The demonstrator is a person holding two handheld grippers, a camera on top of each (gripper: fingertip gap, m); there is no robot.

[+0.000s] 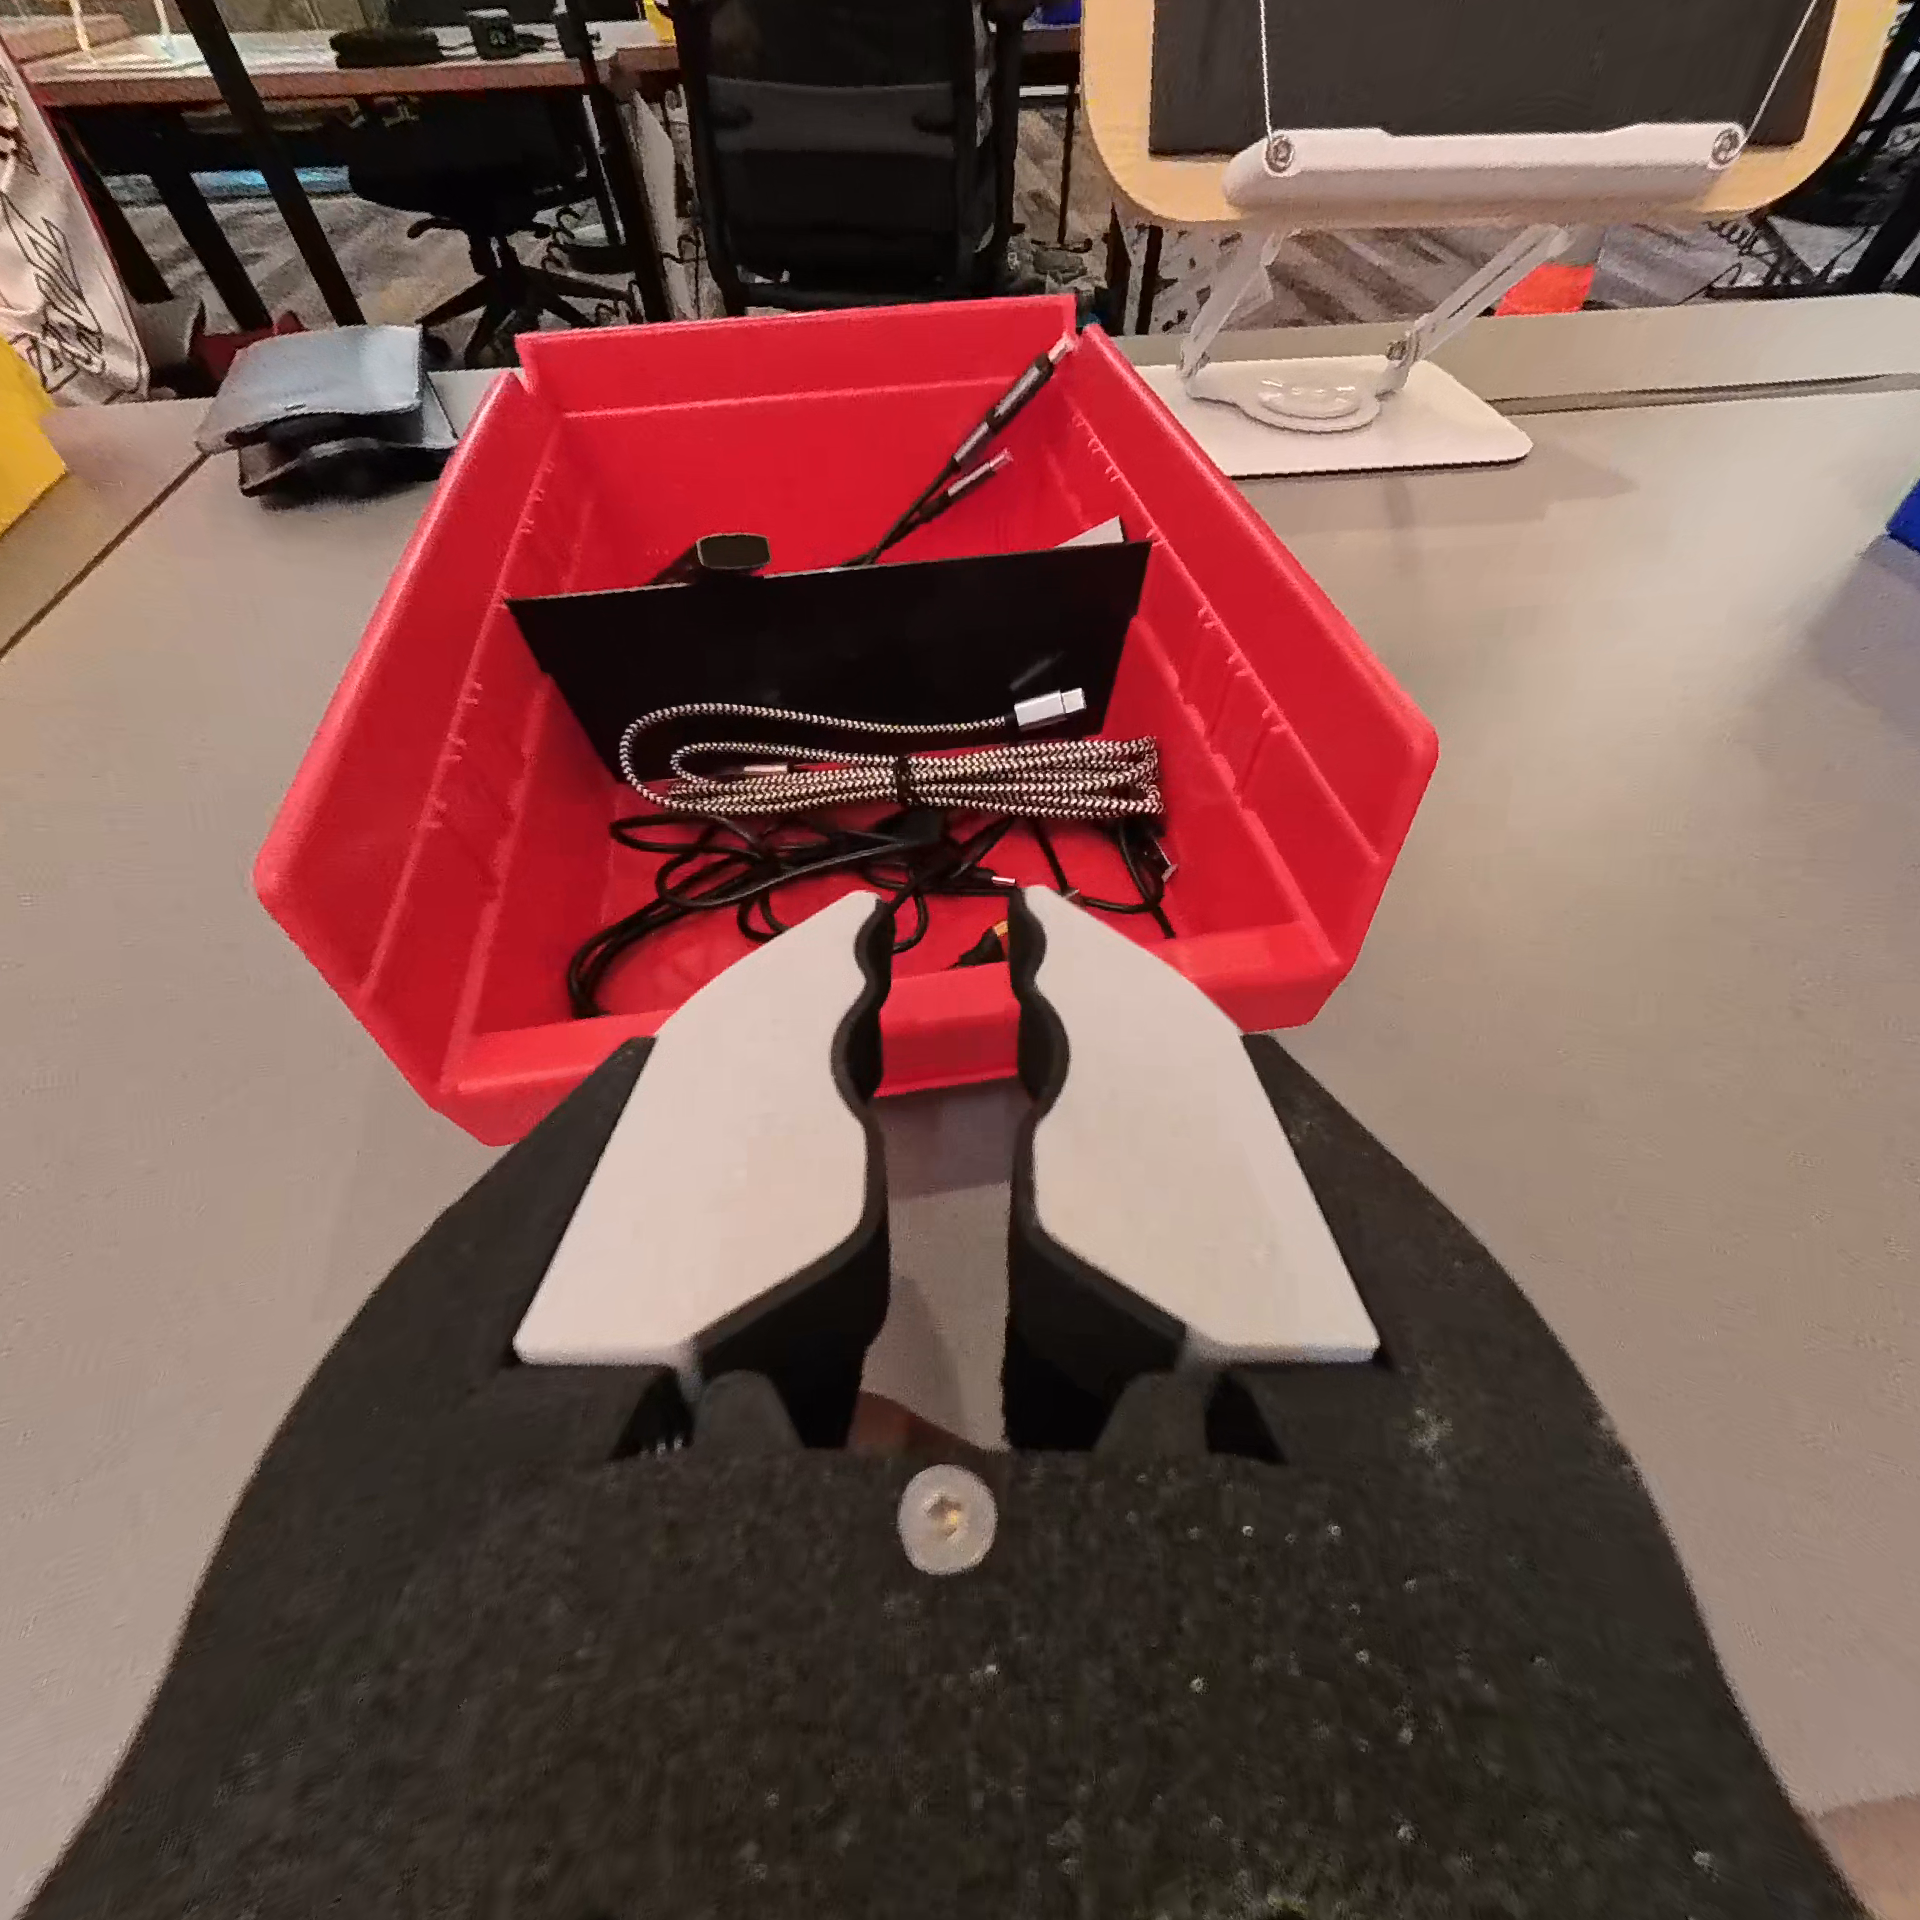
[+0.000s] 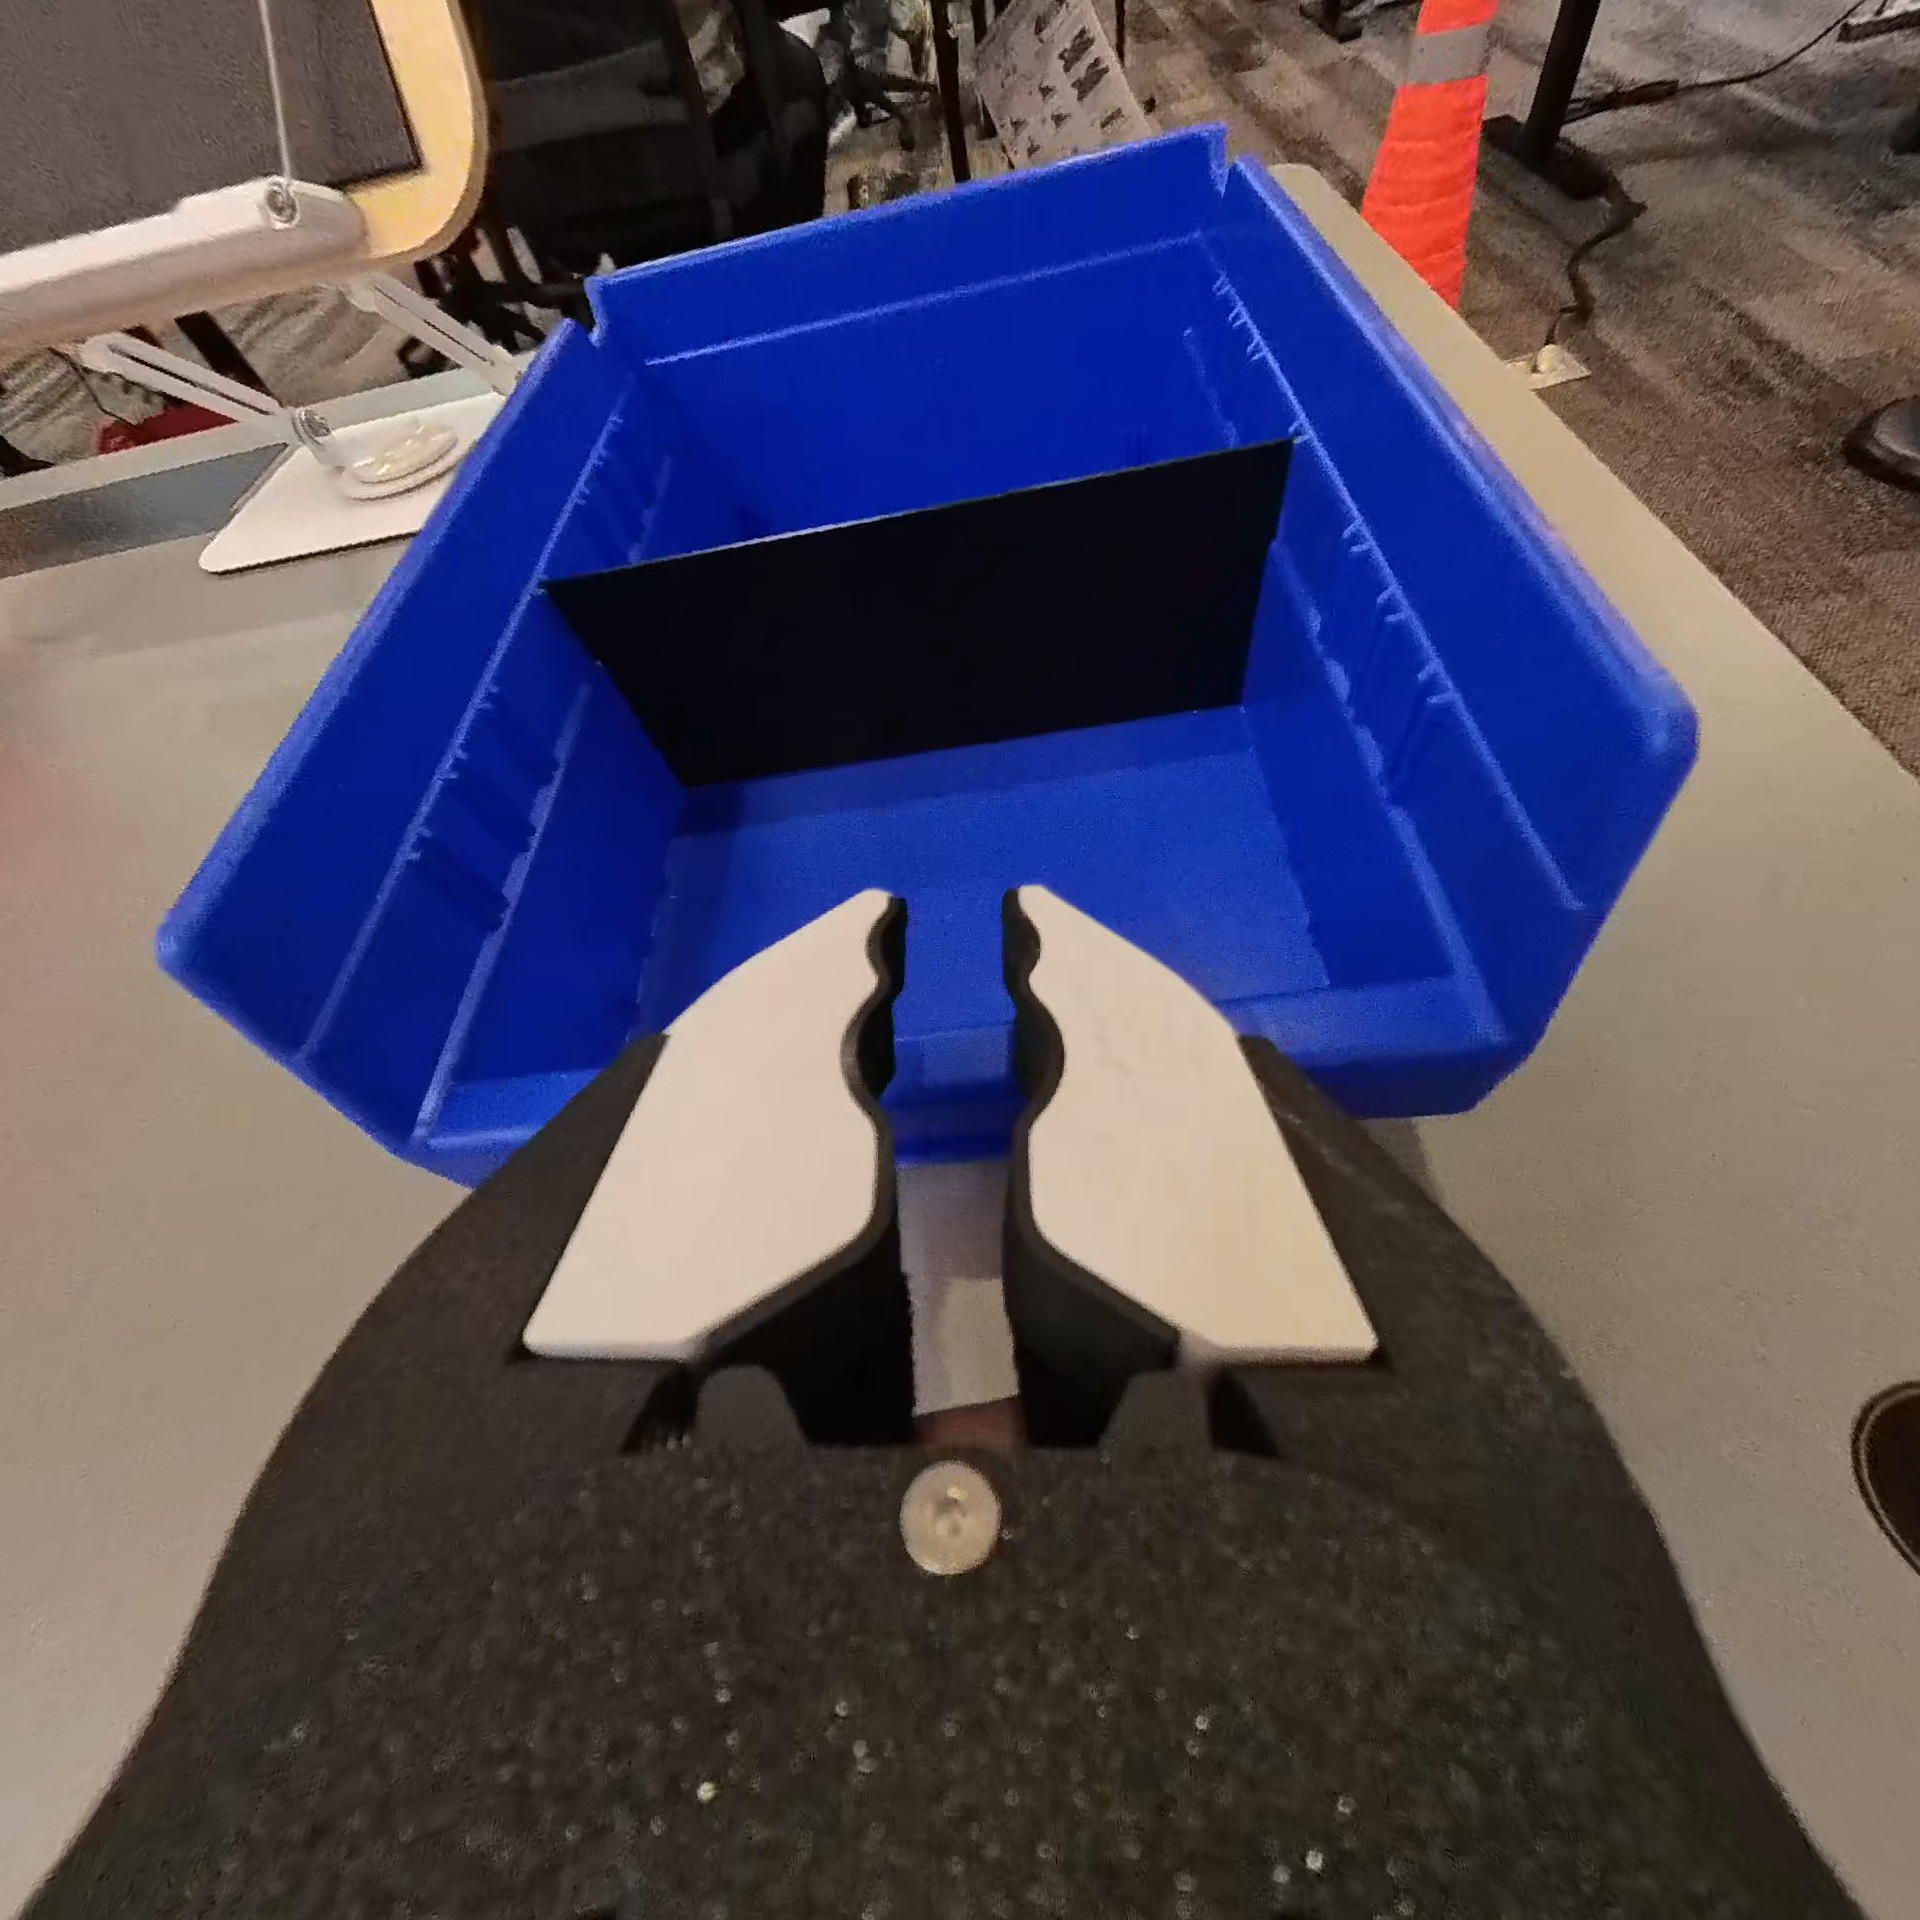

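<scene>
Two bins sit on the grey table (image 1: 1558,831), one before each of my grippers. My left gripper (image 1: 943,914) hovers at the near rim of the red bin (image 1: 395,831), fingers parted and holding nothing. A black divider (image 1: 831,634) splits this bin; its near compartment holds a bundled braided cable (image 1: 935,779) lying on loose black cables (image 1: 727,883), and more cable ends (image 1: 987,436) lean in the far compartment. My right gripper (image 2: 951,909) hovers over the near rim of the blue bin (image 2: 1455,727), fingers likewise apart and empty. A dark divider (image 2: 935,623) crosses this bin. A white stand (image 1: 1351,416) rests beyond.
</scene>
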